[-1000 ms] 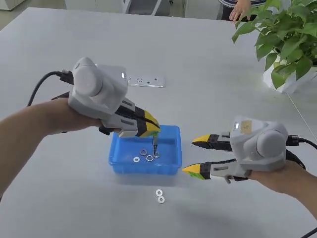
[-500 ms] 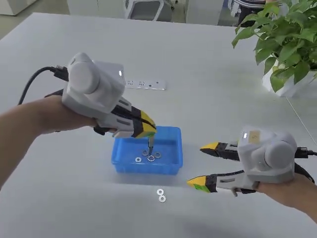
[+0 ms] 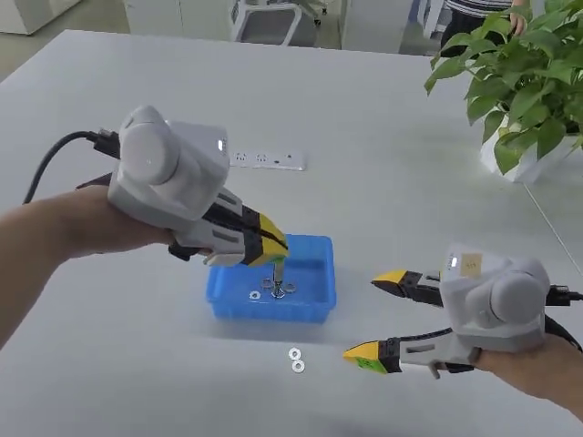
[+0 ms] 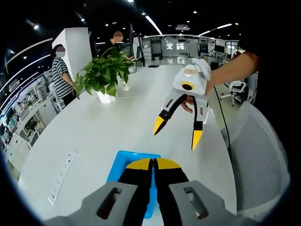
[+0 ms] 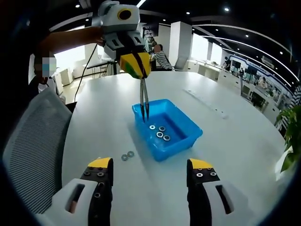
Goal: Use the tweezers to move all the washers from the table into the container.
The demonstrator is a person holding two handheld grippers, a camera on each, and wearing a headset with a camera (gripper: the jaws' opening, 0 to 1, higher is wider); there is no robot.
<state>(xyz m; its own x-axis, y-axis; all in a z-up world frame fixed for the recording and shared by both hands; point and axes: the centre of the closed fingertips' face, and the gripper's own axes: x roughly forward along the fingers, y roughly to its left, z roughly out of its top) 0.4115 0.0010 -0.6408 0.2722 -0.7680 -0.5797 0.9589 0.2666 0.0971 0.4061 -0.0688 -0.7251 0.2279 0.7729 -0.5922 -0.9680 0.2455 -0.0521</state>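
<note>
Left hand-held gripper [image 3: 271,244]: white body with yellow-tipped black jaws, held in the person's left hand above the tray. Its jaws are pressed together on the top of the slim metal tweezers [image 3: 277,273].
Tweezers: they hang nearly upright from the closed jaws with their tips down inside the shallow blue plastic container [image 3: 273,309]. In the right gripper view [image 5: 144,101] the two prongs end just above the tray floor. Whether a washer sits between the tips cannot be told.
Container: it stands on the pale grey bench [image 3: 383,182], between the two hands.
Washers in the container [image 5: 160,133]: four small flat metal rings lie close together on the blue floor.
Washers on the bench [image 3: 295,360]: two rings lie touching each other, just in front of the container's near wall.
Right hand-held gripper [image 3: 375,316]: it hovers to the right of the container with its jaws spread wide apart and nothing between them.
Elsewhere: a white power strip [image 3: 264,159] lies behind the container, and a leafy potted plant [image 3: 519,82] stands at the far right.
</note>
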